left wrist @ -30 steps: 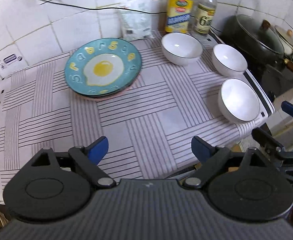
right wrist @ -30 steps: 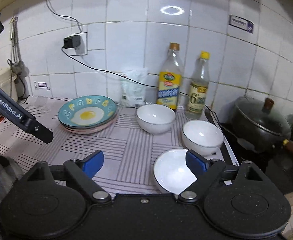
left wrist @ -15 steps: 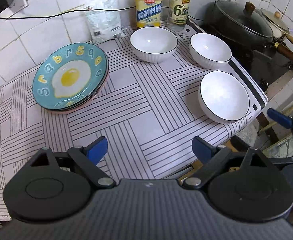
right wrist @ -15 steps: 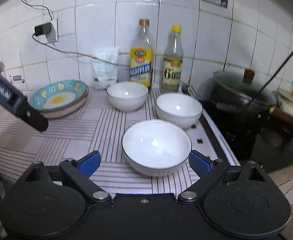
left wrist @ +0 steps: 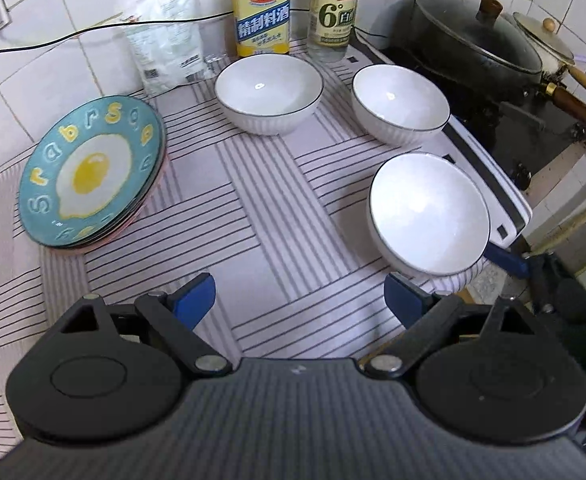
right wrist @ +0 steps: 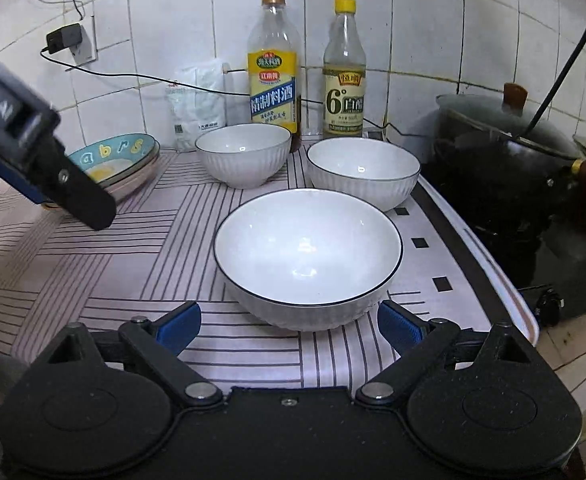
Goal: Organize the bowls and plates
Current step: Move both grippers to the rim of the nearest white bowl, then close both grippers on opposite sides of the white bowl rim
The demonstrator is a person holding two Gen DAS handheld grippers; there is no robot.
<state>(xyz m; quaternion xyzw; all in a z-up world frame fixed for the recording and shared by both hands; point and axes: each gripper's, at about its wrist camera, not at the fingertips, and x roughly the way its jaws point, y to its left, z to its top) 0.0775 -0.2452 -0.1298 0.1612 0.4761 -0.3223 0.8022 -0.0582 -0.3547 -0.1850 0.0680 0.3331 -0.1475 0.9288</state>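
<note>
Three white bowls stand on the striped cloth [left wrist: 253, 220]: a near bowl [left wrist: 427, 212] [right wrist: 308, 248], a back right bowl [left wrist: 400, 102] [right wrist: 363, 168] and a back left bowl [left wrist: 268, 90] [right wrist: 243, 152]. A stack of plates topped by a teal fried-egg plate [left wrist: 91, 170] [right wrist: 113, 156] sits at the left. My left gripper [left wrist: 299, 300] is open and empty above the cloth's front. My right gripper [right wrist: 289, 326] is open and empty, its fingers just short of the near bowl on either side.
Two bottles [right wrist: 273, 68] [right wrist: 344, 72] and a white packet [right wrist: 197, 104] stand against the tiled wall. A black lidded pot [left wrist: 477, 44] and a wooden-handled pan [left wrist: 561, 60] sit on the stove at the right. A cable [right wrist: 141, 76] runs along the wall.
Both grippers have moved forward and right toward the bowls. The near bowl now sits close between my right gripper's open fingers. The left gripper's view has shifted from the plates toward the bowls.
</note>
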